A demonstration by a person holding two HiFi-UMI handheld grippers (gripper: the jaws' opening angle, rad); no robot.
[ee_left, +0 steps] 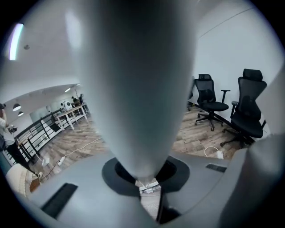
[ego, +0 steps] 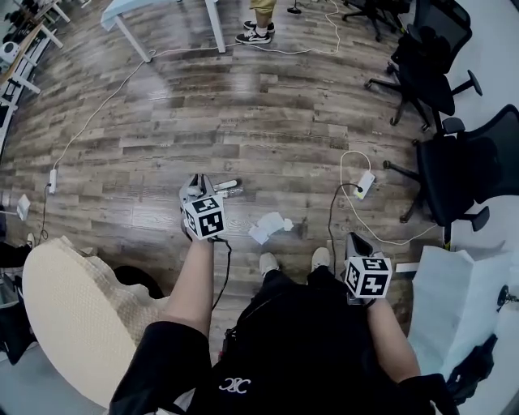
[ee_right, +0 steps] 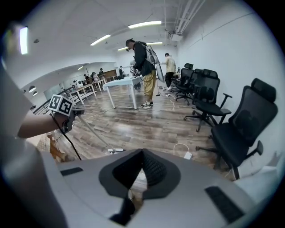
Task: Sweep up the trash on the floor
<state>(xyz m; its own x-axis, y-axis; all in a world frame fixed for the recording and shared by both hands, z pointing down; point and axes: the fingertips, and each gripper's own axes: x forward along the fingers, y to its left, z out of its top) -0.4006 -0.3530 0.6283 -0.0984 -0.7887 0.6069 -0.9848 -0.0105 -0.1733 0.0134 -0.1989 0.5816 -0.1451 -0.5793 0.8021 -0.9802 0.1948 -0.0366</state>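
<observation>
A crumpled white paper [ego: 270, 225] lies on the wooden floor just ahead of my feet. My left gripper [ego: 197, 185] is shut on the thin grey handle [ee_left: 138, 89] of a broom. In the left gripper view that handle fills the middle and hides most of the floor. The broom's small head [ego: 228, 188] rests on the floor left of the paper, and it shows in the right gripper view too, where the pole [ee_right: 91, 129] slants down to the head [ee_right: 115, 150]. My right gripper [ego: 358, 241] hangs by my right side, jaws close together, nothing seen between them.
White cables and a power strip [ego: 365, 182] run across the floor. Black office chairs [ego: 462, 166] stand at the right, table legs [ego: 215, 24] and another person's feet [ego: 258, 32] at the back. A beige round seat [ego: 73, 308] is at my left, a white bag [ego: 454, 300] at my right.
</observation>
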